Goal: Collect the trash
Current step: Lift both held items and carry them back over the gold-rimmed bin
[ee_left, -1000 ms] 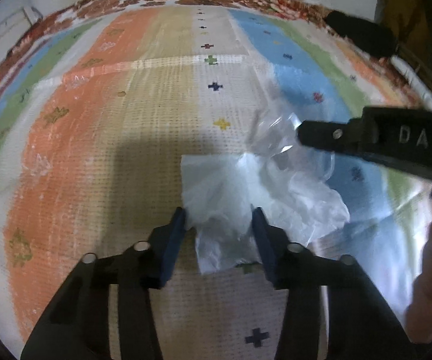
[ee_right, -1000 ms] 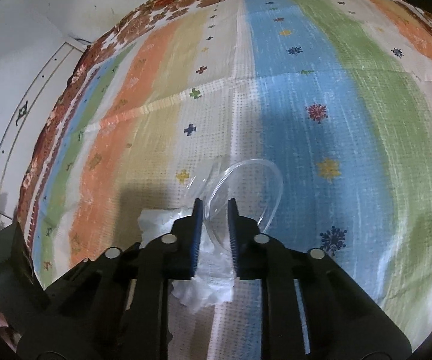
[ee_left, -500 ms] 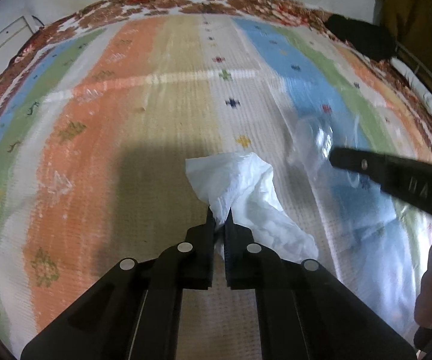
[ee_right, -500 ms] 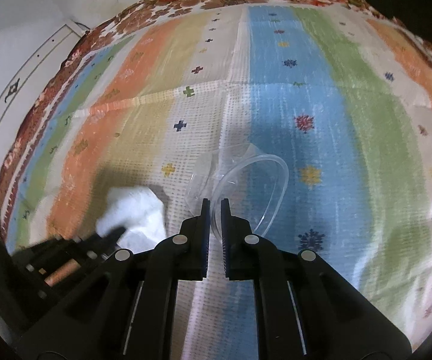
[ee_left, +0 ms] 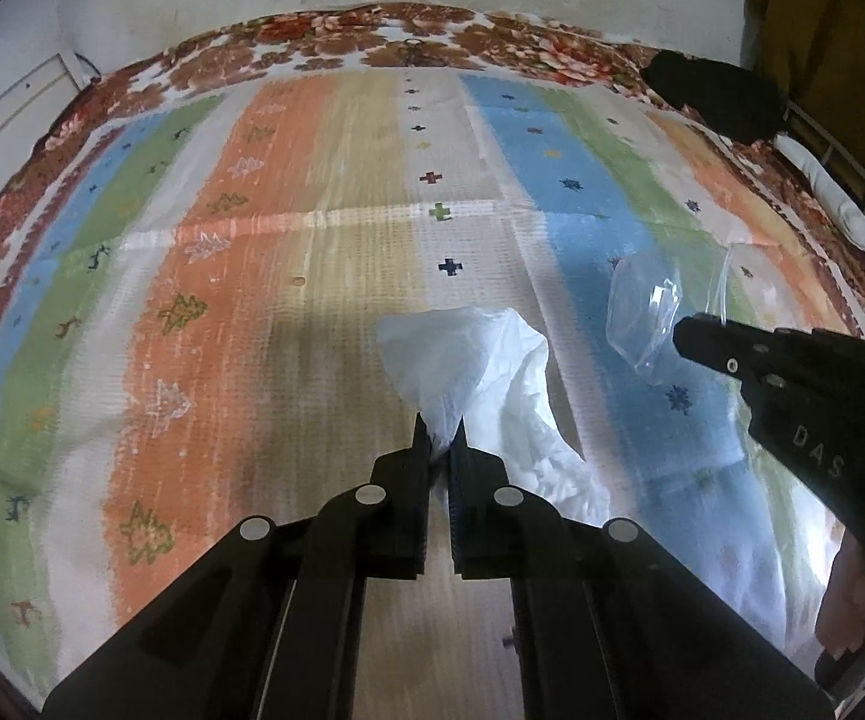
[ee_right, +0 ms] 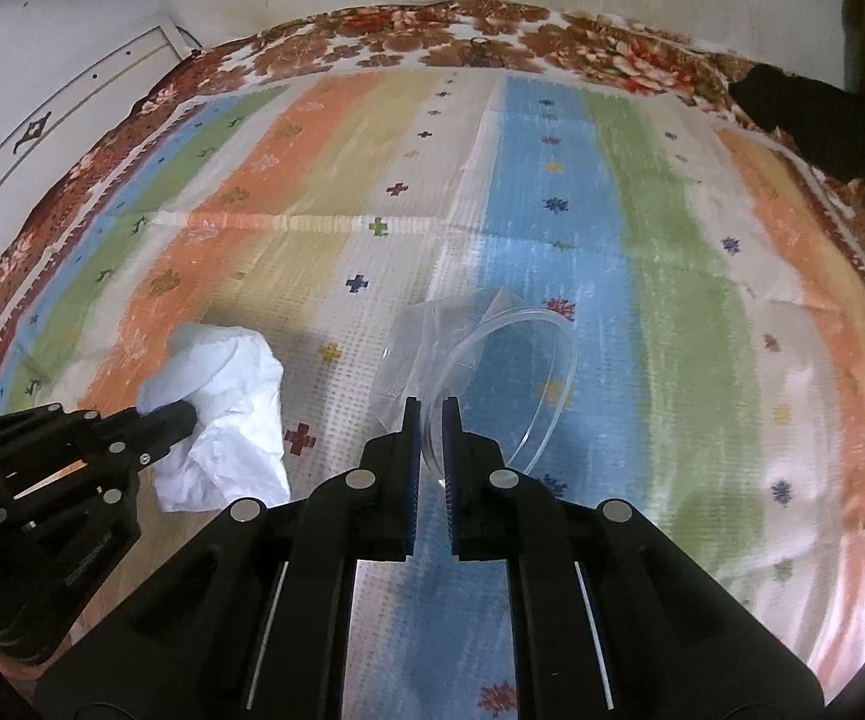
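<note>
My left gripper (ee_left: 439, 423) is shut on a crumpled white tissue (ee_left: 480, 372), which hangs from its pads above the striped mat. The right wrist view shows the same tissue (ee_right: 225, 414) at the lower left, pinched by the left gripper (ee_right: 183, 414). My right gripper (ee_right: 430, 405) is shut on the rim of a clear plastic cup (ee_right: 486, 372), lifted off the mat with its open mouth facing the camera. In the left wrist view the cup (ee_left: 642, 318) sticks out from the right gripper (ee_left: 681, 333) at the right.
A striped mat (ee_left: 288, 300) in orange, green, blue and cream covers a bed with a floral sheet border (ee_left: 408, 54). A black cloth (ee_left: 714, 99) lies at the far right corner. A white wall stands behind. A hand (ee_left: 852, 600) holds the right gripper.
The left gripper's jaws shut on the tissue. Both grippers then rose, lifting tissue and cup off the mat; more of the bed shows now.
</note>
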Demonstrator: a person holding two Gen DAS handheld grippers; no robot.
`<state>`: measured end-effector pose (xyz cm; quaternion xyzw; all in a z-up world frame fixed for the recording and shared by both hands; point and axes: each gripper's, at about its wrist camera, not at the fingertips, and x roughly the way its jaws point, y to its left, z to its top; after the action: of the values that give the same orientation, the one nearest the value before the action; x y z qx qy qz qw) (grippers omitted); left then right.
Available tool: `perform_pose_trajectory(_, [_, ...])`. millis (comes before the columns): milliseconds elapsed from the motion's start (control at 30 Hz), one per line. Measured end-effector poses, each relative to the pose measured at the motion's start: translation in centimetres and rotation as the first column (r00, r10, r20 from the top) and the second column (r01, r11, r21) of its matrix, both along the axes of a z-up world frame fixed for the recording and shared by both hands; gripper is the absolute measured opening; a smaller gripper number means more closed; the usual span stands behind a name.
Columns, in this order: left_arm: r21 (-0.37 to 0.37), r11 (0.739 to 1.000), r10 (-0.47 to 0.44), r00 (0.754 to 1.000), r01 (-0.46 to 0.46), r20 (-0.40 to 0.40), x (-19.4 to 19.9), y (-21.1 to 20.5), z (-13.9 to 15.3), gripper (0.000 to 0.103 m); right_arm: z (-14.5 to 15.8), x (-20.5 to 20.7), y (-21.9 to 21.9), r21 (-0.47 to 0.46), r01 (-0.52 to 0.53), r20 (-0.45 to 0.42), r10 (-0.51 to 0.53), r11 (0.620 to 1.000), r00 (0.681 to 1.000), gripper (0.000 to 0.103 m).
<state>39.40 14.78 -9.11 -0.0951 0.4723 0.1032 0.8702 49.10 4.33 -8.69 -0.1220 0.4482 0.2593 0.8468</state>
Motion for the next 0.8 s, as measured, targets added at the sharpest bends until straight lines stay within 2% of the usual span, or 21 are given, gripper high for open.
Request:
perform_pose_trajectory(167, [0.015,1.000,0.005,1.000,-0.005,0.000,-2.0,-0.1,1.7,0.004,1.8,-1.8,-0.9,-0.041,-0.018,0.051,0.021,0.999,0.998,0.006])
perform_pose_trajectory(500, [-0.047,0.997,0.071,0.997,-0.069,0.024,-4.5,0.6,4.0,0.004,3.0,-4.9,-3.1,-0.071,-0.021,0.068,0.026,0.997,0.997,0.006])
perform_pose_trajectory(800, [-0.086,0.995,0.060,0.996,-0.054,0.072,-7.2,-1.1,6.6,0.004,4.0,-7.6,-5.7,-0.015,0.009,0.034,-0.009,1.000,0.999,0.006])
